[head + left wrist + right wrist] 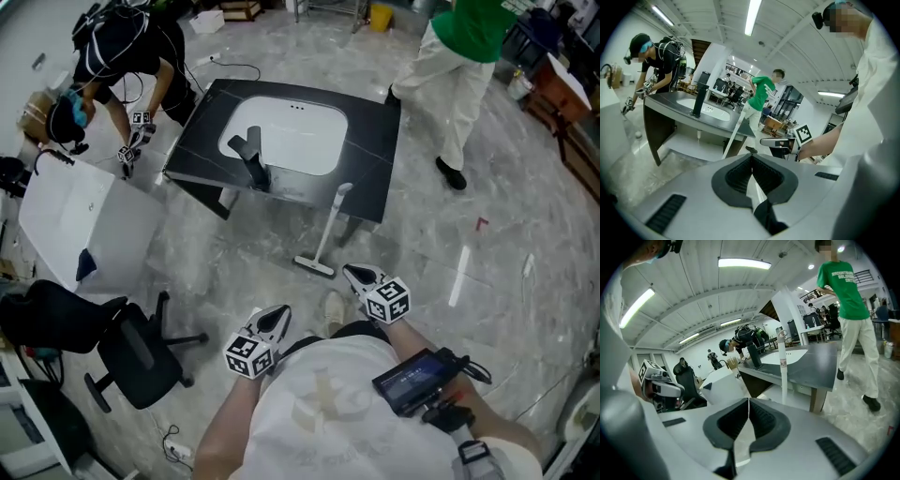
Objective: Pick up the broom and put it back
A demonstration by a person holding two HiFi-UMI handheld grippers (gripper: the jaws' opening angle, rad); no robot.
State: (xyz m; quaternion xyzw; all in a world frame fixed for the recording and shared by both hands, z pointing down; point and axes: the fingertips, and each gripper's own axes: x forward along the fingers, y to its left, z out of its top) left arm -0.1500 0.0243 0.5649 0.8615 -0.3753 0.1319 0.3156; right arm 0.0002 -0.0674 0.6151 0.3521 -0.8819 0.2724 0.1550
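A white broom (326,228) leans with its handle top against the front edge of the dark sink counter (375,169), its head (314,266) resting on the floor. My right gripper (356,273) hovers just right of the broom head, jaws shut and empty. My left gripper (277,316) is lower left, also shut with nothing in it. In the left gripper view the broom handle (733,136) slants up ahead of the closed jaws (751,157). From the right gripper view the handle (783,365) stands upright beyond the closed jaws (748,401).
A black faucet (251,157) rises from the white basin (300,139). One person in a green shirt (464,66) walks at the far right of the counter. Another person in black (127,56) bends over a white unit (80,220) at left. A black office chair (141,352) stands lower left.
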